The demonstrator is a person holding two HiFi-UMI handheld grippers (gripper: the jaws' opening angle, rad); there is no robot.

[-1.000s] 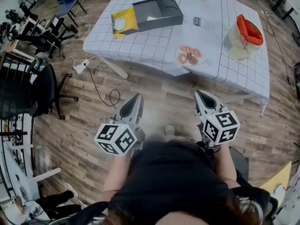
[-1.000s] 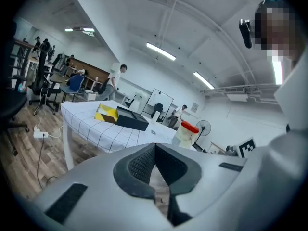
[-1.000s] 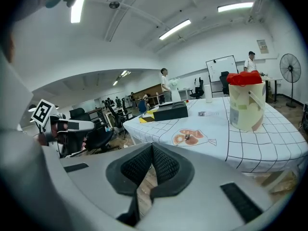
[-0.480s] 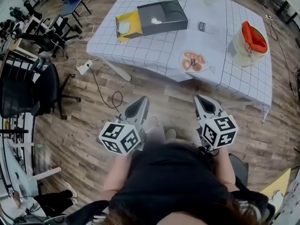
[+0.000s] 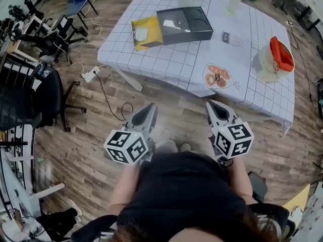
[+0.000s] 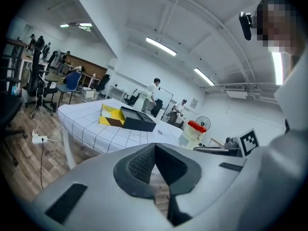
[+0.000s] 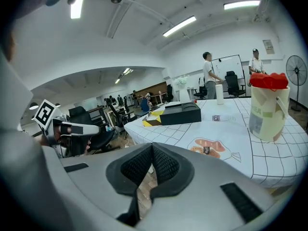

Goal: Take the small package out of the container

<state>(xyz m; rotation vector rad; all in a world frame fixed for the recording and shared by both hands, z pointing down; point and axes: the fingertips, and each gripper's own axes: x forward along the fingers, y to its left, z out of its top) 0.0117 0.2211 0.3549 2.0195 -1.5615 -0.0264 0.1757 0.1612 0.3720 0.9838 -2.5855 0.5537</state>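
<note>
Nearest, a person's black-clad torso (image 5: 184,195) is seen from above. Just ahead of it, over the wood-plank floor (image 5: 91,150), the left gripper (image 5: 149,108) and the right gripper (image 5: 212,105) are held side by side, well short of the table. In each gripper view, the jaws are seen pressed together with nothing between them.

Farther on, a table covered with a white grid-lined cloth (image 5: 166,59) is found. Near its front edge, toward the right, a flat clear packet printed with orange food (image 5: 218,76) is laid. Farther right, a cream bag with an orange-red top (image 5: 275,58) is stood upright.

Toward the far left of the table, a dark grey rectangular open box (image 5: 202,32) is set, with a yellow flap (image 5: 151,34) spread at its left end. A small whitish package (image 5: 176,27) is seen lying inside the box, though its detail cannot be made out. At the far edge, a white cup (image 5: 235,0) is placed.
</note>
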